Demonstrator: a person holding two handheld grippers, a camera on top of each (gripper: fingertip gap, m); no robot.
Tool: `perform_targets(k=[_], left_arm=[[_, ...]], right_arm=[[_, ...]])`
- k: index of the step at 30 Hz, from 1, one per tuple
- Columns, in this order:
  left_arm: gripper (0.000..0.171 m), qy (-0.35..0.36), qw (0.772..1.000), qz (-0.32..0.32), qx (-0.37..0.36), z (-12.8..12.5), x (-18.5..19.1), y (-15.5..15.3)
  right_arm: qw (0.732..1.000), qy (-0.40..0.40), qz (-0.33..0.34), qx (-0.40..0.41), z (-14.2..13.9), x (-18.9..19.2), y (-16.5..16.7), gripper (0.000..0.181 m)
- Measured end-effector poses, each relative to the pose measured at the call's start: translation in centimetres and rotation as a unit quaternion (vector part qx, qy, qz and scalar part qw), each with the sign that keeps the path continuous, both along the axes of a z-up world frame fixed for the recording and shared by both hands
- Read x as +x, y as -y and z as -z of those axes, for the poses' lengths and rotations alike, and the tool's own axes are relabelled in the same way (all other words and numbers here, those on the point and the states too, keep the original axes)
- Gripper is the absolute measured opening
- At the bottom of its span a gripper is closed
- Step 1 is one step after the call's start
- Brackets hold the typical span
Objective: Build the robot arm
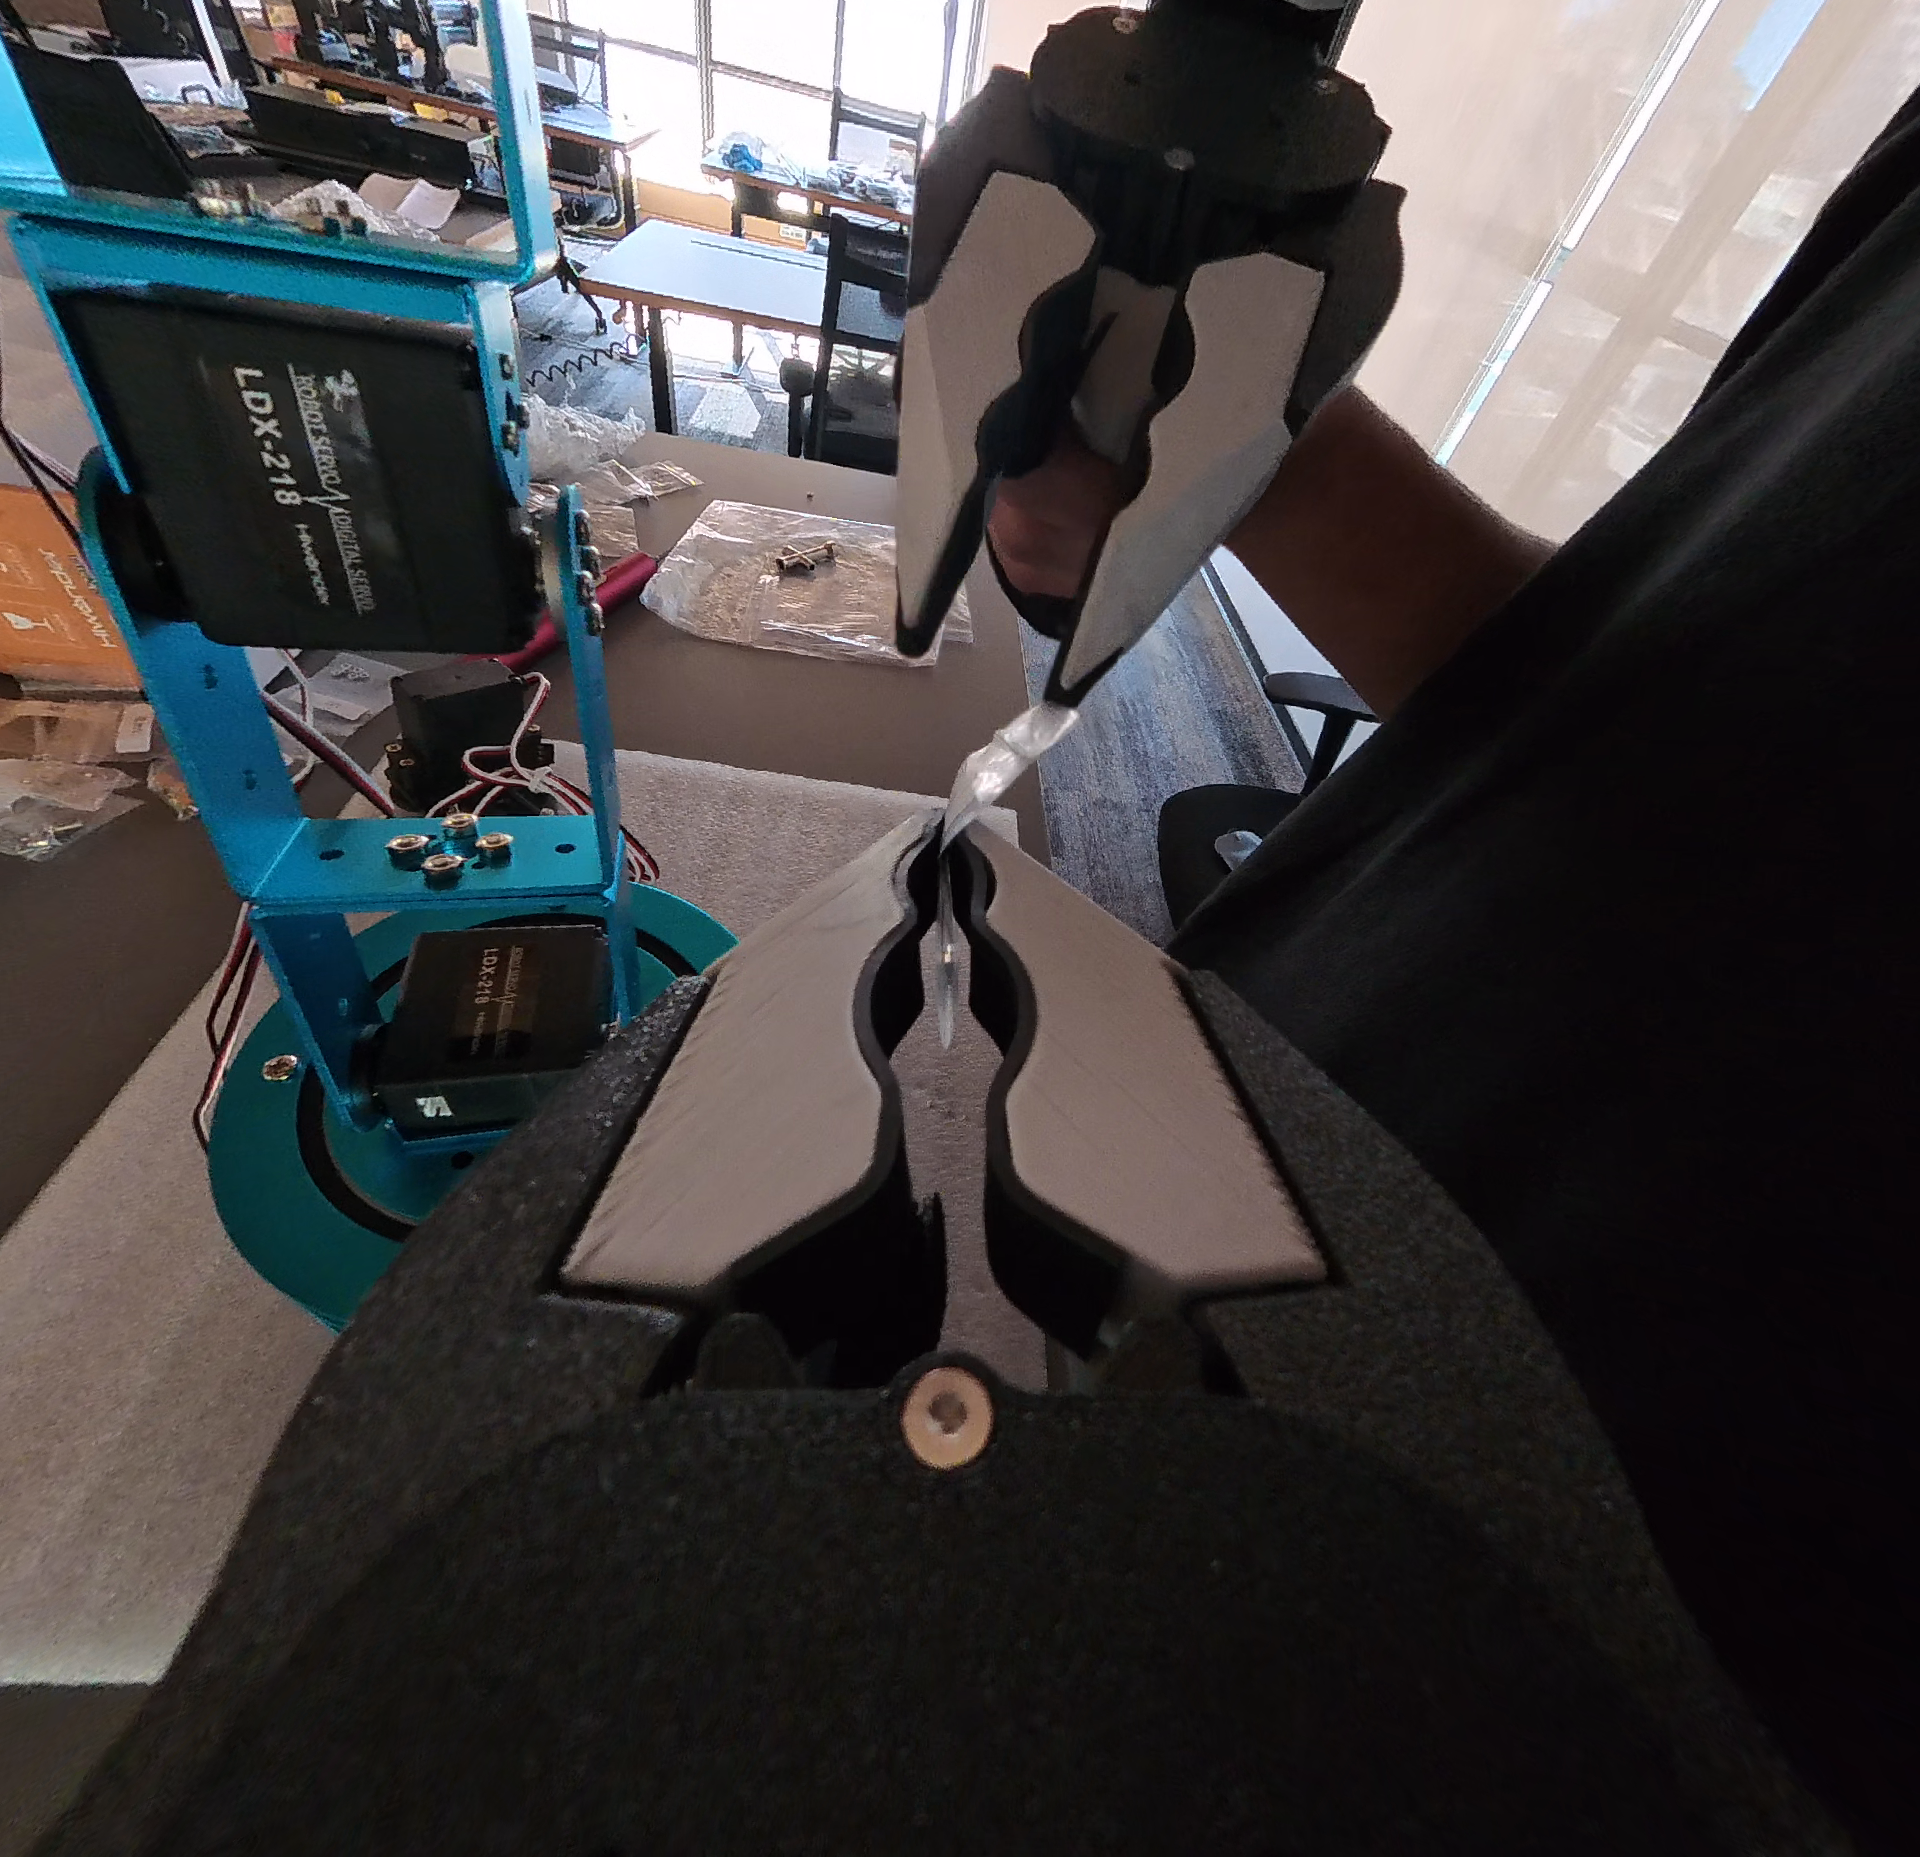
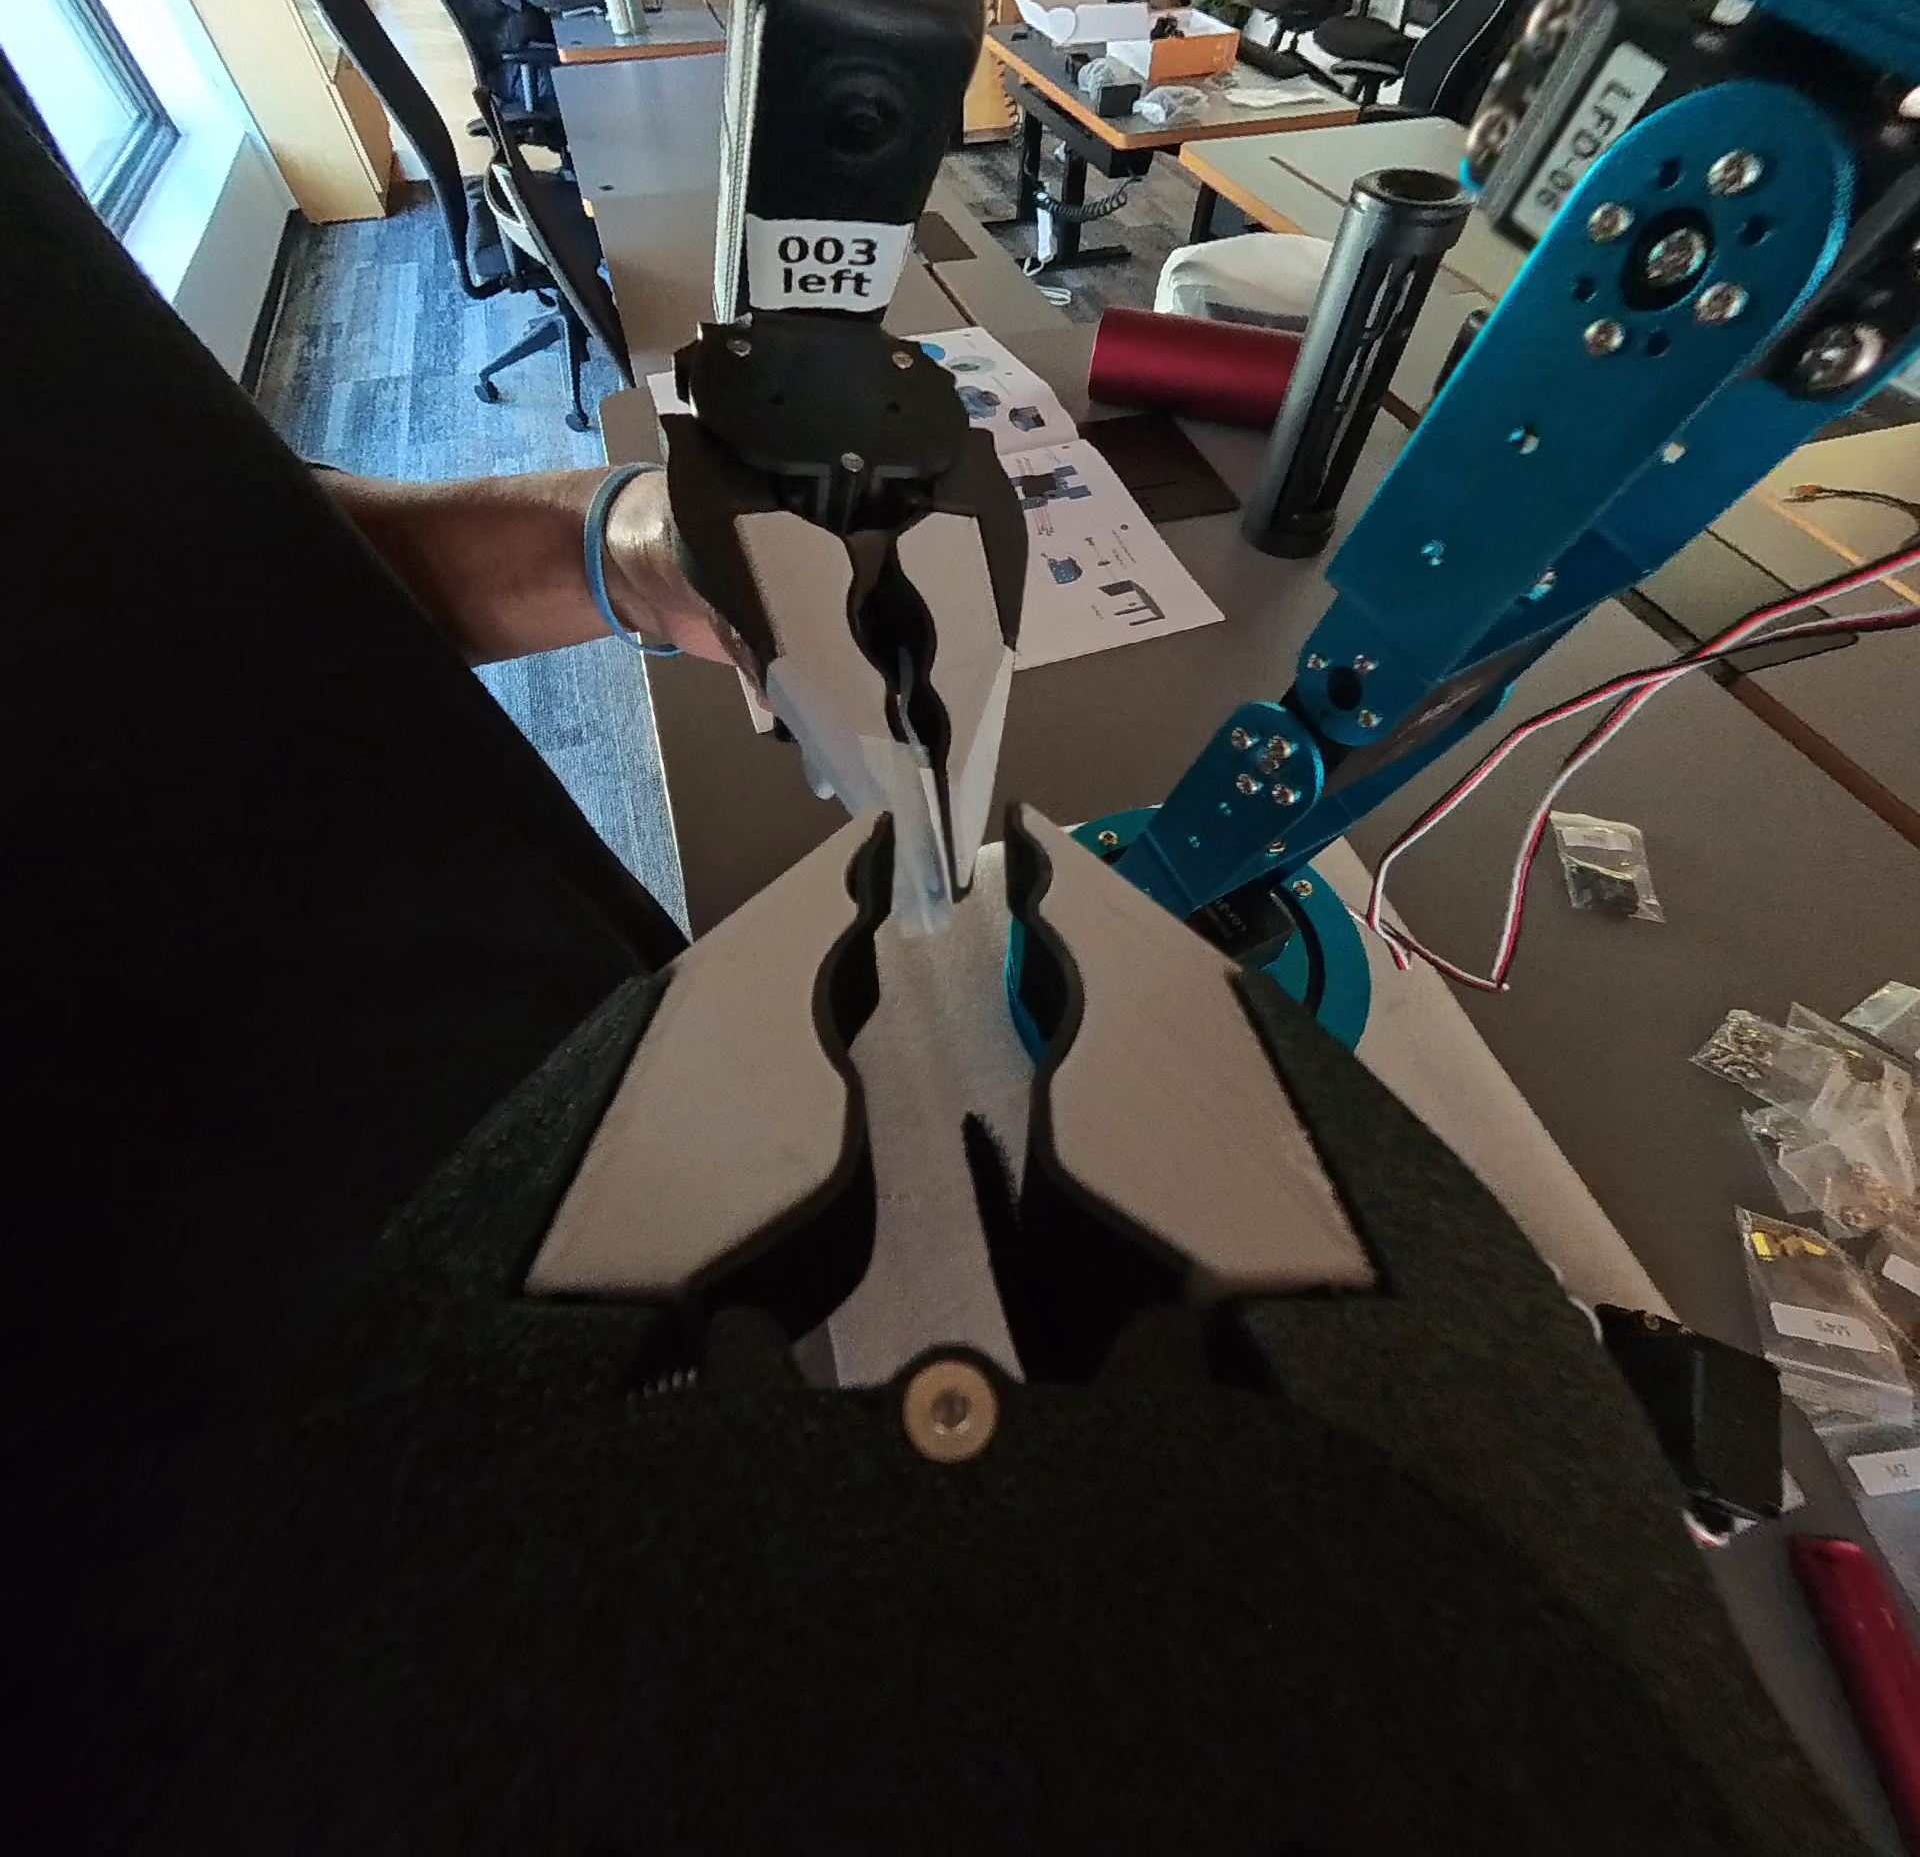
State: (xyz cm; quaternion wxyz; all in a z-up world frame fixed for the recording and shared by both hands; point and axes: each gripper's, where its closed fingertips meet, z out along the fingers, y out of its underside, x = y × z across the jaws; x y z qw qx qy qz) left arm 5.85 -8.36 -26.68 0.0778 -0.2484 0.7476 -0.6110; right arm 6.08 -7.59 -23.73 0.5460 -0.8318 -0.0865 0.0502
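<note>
Black textured grippers with grey wavy-edged jaws; person's dark top.

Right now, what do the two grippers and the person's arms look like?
Both grippers, left gripper and right gripper, have rough black bodies, pale grey wavy-edged fingers and a white label on the handle. The person wears a dark top and a blue wristband.

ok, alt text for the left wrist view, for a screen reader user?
The left gripper pinches a small clear plastic bag, while the right gripper reaches down from above with one fingertip on the bag's top. A blue servo arm stands to the left on a table.
</note>
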Motion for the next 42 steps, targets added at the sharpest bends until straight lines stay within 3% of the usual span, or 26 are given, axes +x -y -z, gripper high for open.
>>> perform_targets(k=[11, 18, 34, 40, 42], left_arm=[[0.0, 0.0, 1.0, 0.0, 0.003, 0.1, 0.1, -0.1], [0.0, 0.004, 1.0, 0.001, 0.008, 0.0, 0.0, -0.1], [0.0, 0.044, 0.995, -0.004, 0.089, 1.0, 0.0, 0.2], [0.0, 0.015, 0.998, -0.011, 0.065, 1.1, 0.1, -0.3], [0.016, -0.005, 0.998, -0.022, 0.055, 1.3, 0.3, -0.7]], right_arm=[[1.0, 0.01, -0.003, -0.005, 0.2, -0.2, -0.4, 0.018], [1.0, 0.003, -0.012, -0.008, 0.4, -0.3, -0.2, 0.002], [0.998, -0.046, -0.019, -0.034, 2.4, -0.5, -0.3, 0.0], [0.997, -0.081, -0.002, -0.013, 2.2, 0.0, -0.3, 0.0], [0.992, -0.121, 0.017, 0.015, 1.9, 0.6, -0.3, 0.0]])
